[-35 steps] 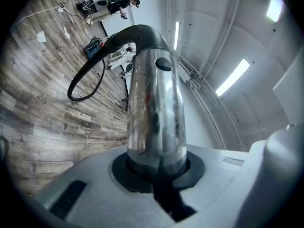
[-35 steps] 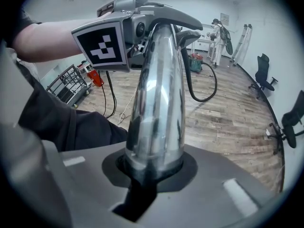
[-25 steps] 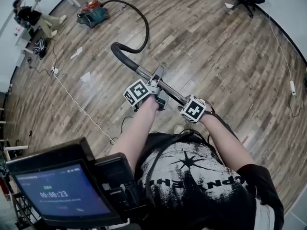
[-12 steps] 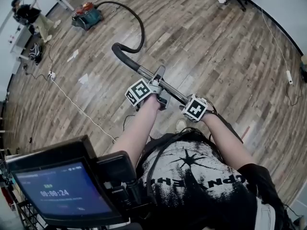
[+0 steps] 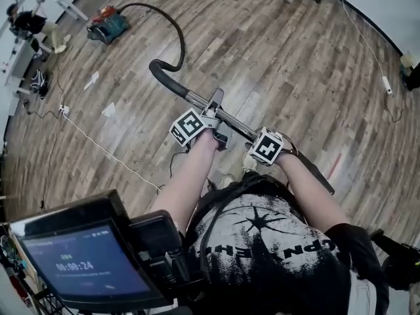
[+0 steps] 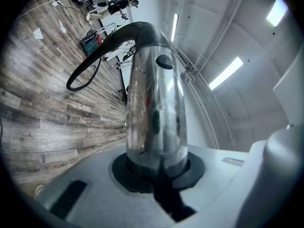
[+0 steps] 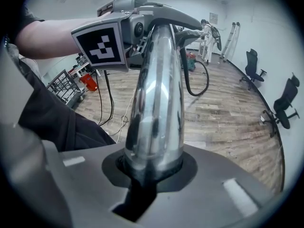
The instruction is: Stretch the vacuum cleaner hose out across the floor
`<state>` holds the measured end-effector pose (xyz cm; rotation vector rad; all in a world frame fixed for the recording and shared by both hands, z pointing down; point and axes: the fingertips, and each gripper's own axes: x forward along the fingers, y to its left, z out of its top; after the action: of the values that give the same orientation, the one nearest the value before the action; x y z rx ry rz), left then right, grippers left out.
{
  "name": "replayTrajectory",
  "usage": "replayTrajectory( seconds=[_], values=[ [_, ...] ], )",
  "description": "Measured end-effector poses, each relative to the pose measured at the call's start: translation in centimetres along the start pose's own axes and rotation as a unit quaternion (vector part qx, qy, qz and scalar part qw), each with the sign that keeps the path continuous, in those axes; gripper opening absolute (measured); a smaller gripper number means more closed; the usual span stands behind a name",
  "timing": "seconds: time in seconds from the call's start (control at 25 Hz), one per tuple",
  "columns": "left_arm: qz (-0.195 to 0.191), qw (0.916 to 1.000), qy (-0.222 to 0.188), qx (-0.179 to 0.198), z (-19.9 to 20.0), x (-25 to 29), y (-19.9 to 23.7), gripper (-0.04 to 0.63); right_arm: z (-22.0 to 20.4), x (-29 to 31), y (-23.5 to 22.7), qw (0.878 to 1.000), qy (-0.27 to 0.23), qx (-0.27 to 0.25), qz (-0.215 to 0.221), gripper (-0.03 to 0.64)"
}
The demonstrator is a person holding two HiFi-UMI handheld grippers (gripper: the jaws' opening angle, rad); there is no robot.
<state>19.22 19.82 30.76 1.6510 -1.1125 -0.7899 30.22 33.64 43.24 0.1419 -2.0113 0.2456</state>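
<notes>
- Left gripper (image 5: 211, 112): jaws a narrow way apart, clamped round the chrome wand (image 5: 231, 122). This is the forward grip, just behind the black handle (image 5: 161, 73).
- Right gripper (image 5: 256, 142): jaws slightly wider, clamped round the same wand nearer the person and angled downward.
- Wand: held off the floor (image 5: 289, 64), slanting across the person's front.
- Hose (image 5: 178, 38): black. It runs from the handle in a hooked curve over the floor to the cleaner (image 5: 108, 25) and is not yet straight.
- Cleaner: stands near the floor's far left corner, well apart from both grippers.
- Cable (image 5: 98, 146): white, lies along the floor's left side.
- Step in hand, as judged: drawing the wand end away from the cleaner to take up the slack.
- Next move, as judged: hold both grips firm and carry the wand further from the cleaner until the curve flattens, without dragging the cleaner along.
</notes>
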Motion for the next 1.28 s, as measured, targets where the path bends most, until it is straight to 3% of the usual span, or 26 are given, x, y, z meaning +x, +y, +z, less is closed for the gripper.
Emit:
replayTrajectory(
  seconds=[0.16, 0.52, 0.8, 1.28],
  values=[
    [0.000, 0.9996, 0.025, -0.012, -2.5, -2.1, 0.6, 0.040, -2.0, 0.6, 3.0, 1.000, 0.004, 0.026, -0.011, 0.071],
    [-0.002, 0.9971, 0.063, -0.041, -8.1, -1.9, 0.7, 0.040, -6.8, -0.9, 4.3, 0.996, 0.027, 0.062, -0.054, 0.077],
    [-0.006, 0.9961, 0.073, -0.048, -12.2, -0.6, -0.6, 0.040, -10.5, -3.0, 3.5, 0.994, 0.024, 0.058, -0.091, 0.086],
    [0.025, 0.9963, 0.055, -0.061, -21.5, -0.1, -1.0, 0.040, -20.0, -5.4, 4.2, 0.997, 0.035, 0.044, -0.060, 0.084]
  ],
)
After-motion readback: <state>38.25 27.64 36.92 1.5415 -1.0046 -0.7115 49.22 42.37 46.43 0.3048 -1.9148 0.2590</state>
